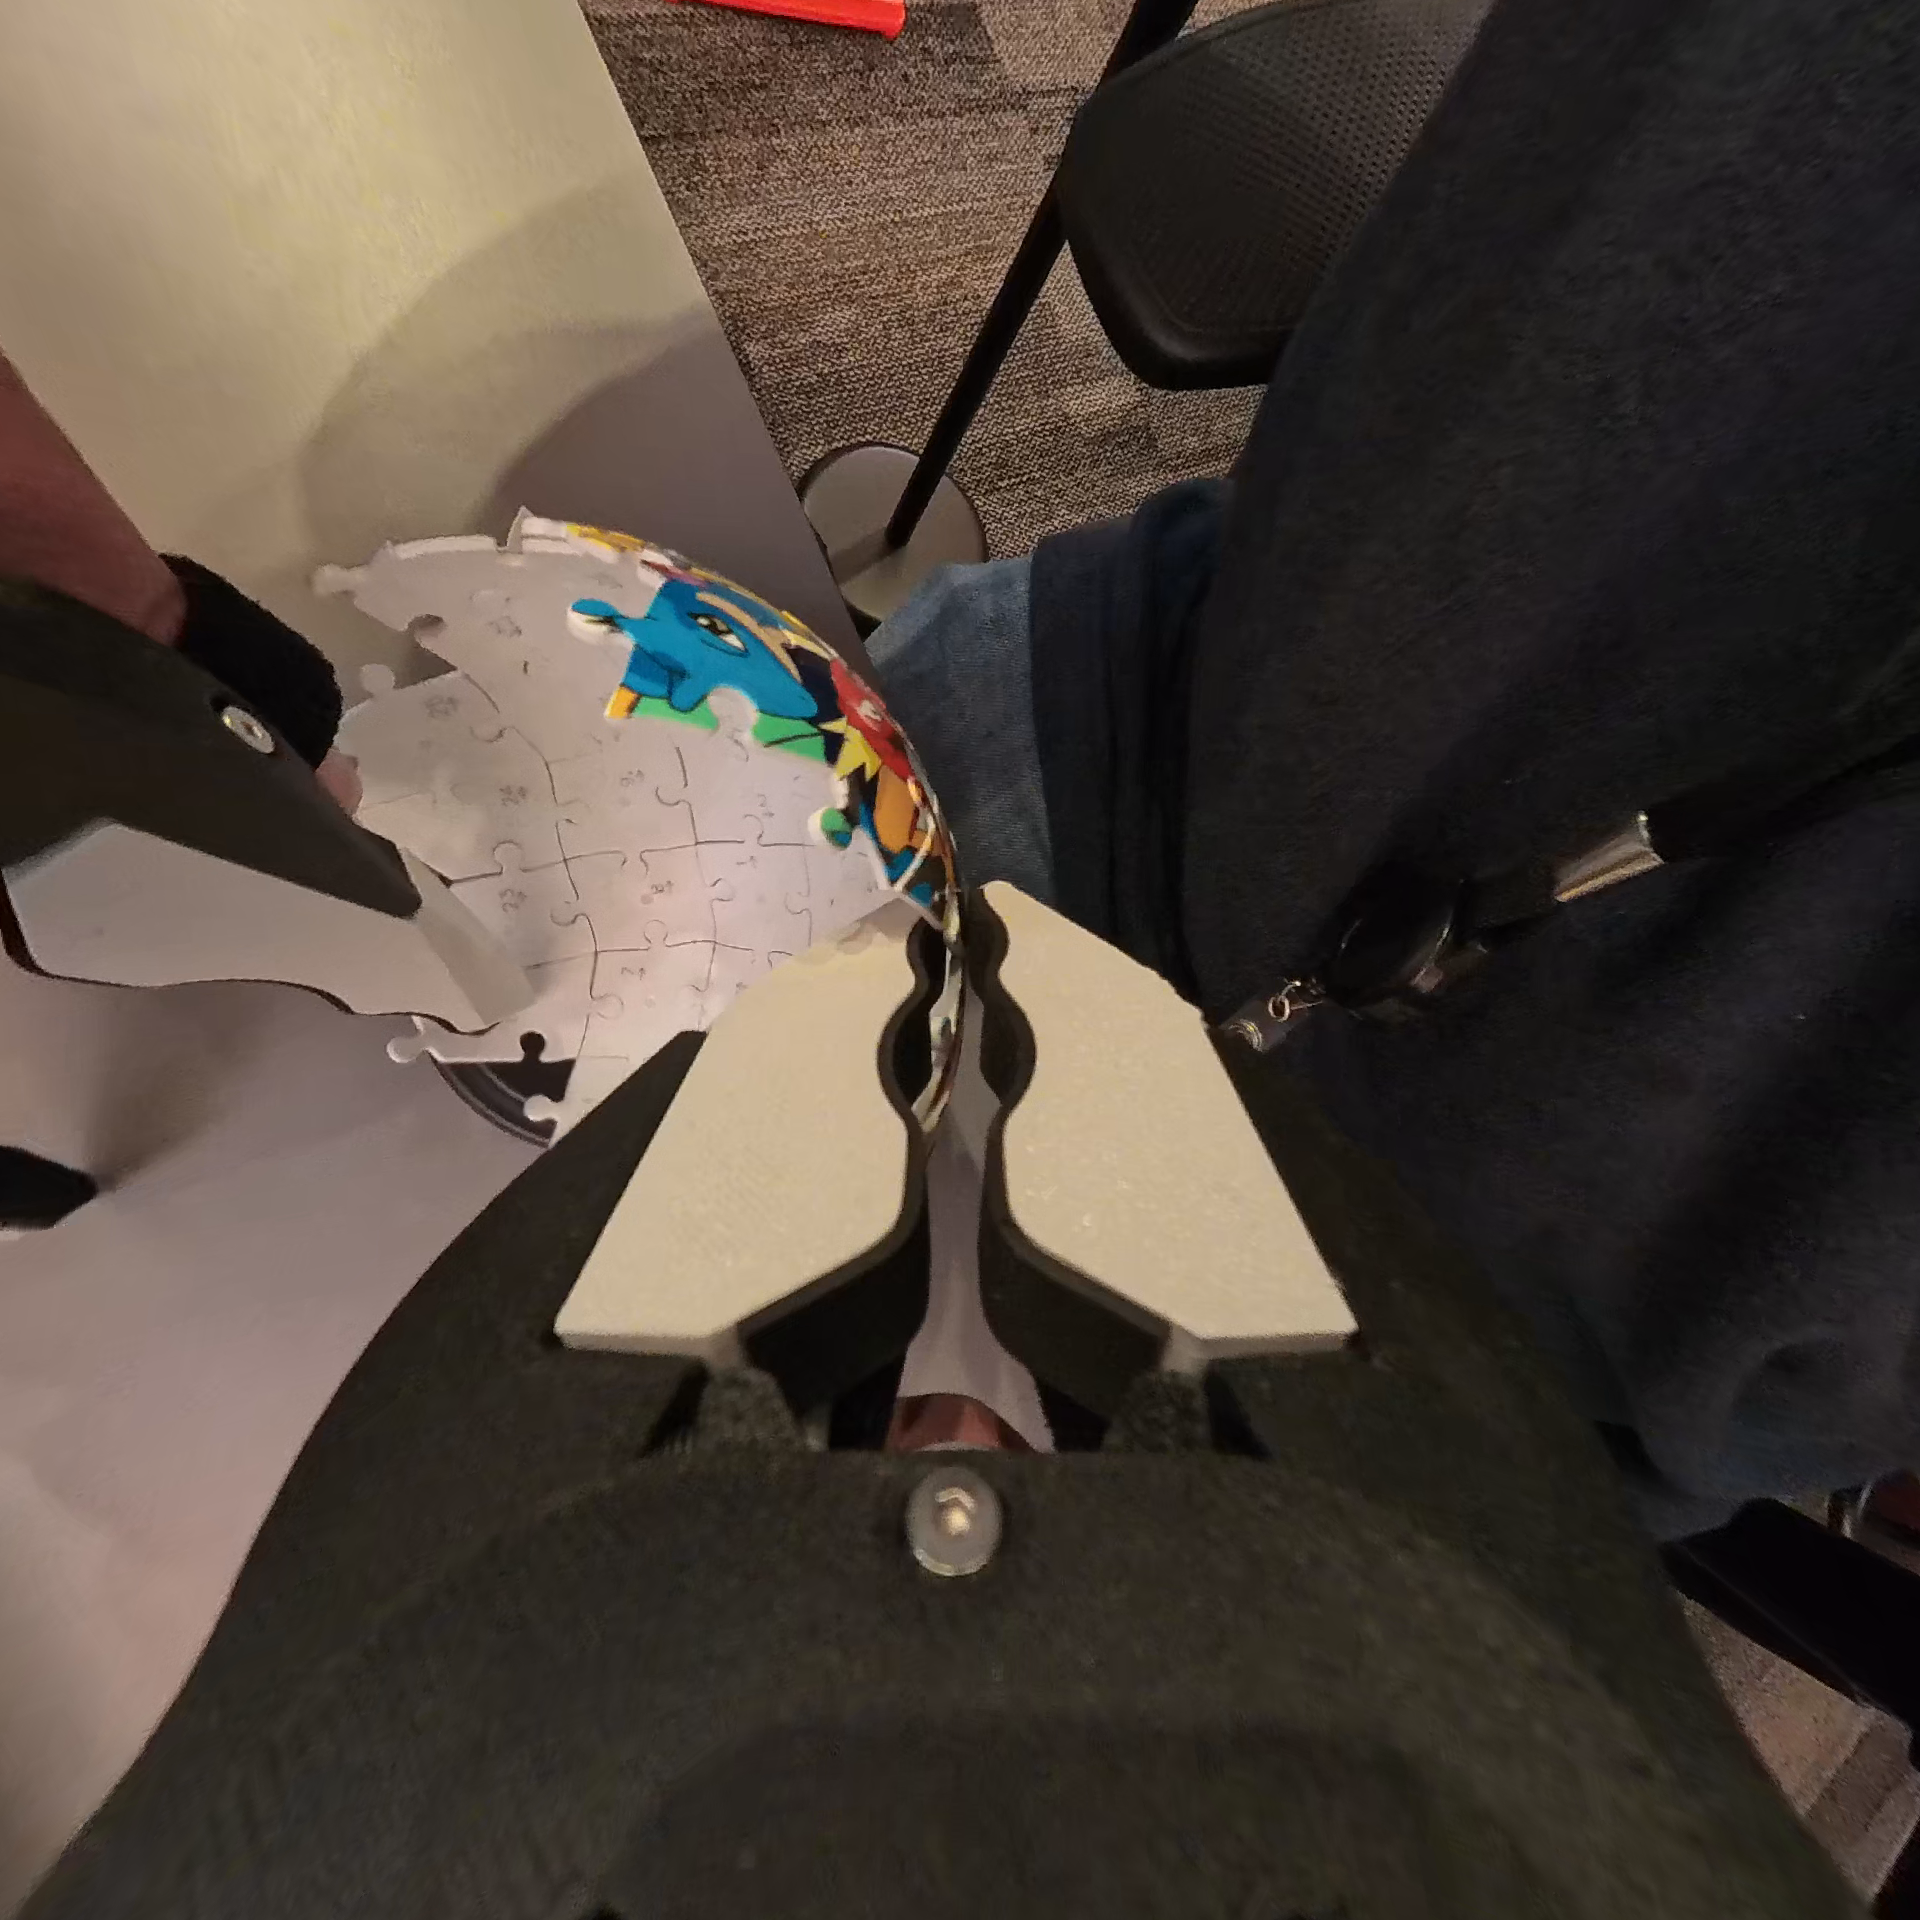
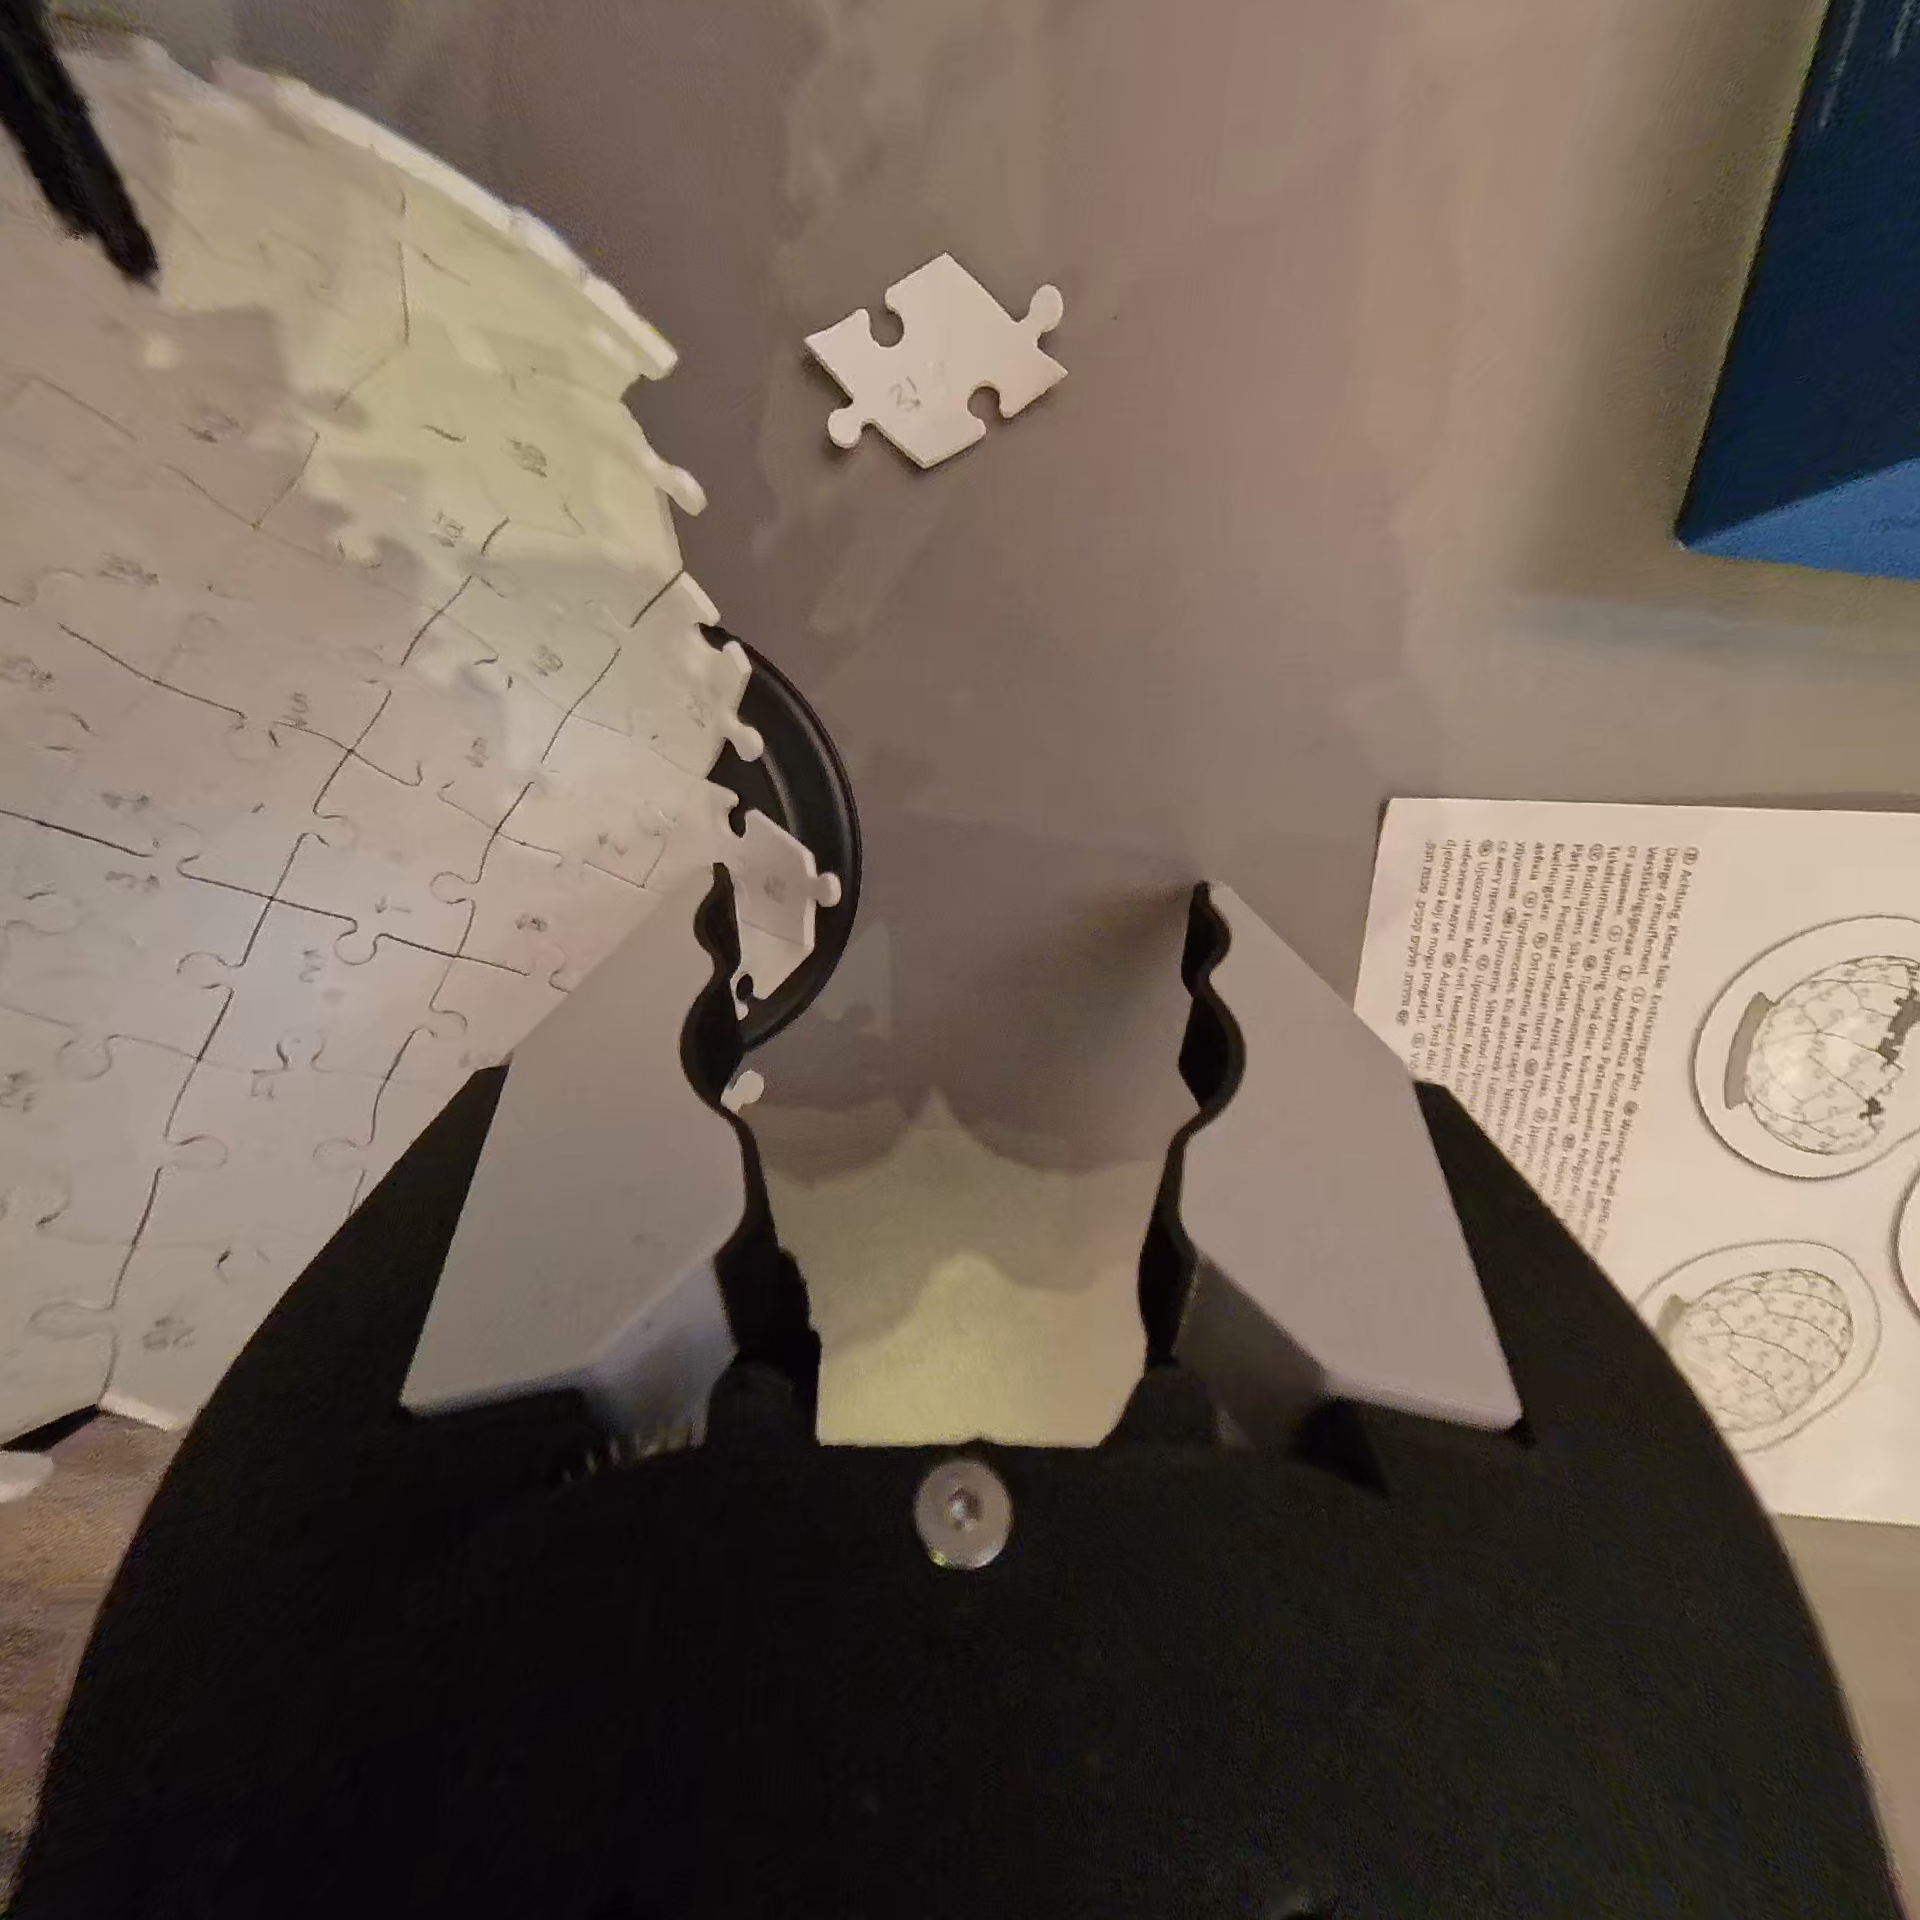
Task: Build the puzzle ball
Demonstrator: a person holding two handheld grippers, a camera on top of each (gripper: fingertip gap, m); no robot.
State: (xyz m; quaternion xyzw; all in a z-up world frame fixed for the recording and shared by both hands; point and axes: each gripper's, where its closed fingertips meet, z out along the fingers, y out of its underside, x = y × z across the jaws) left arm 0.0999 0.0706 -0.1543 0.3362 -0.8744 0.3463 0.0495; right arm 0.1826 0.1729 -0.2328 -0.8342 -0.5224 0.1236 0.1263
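At frame centre in the left wrist view, left tool is nearly closed, pinching the coloured rim of the half-built ball. Ball shell sits centre-left of that frame, white inner side facing the camera, printed outside along its right edge, over the desk edge. Right tool shows at left of that frame, one finger touching the shell's inside. Right wrist view: right tool wide open, nothing held, hovering above desk; its left finger is just beside the ball edge. Black stand ring behind that edge. Loose white piece lies upper centre, apart from ball. Instruction sheet at right, blue box upper right. Dark-clothed person fills right of left view.
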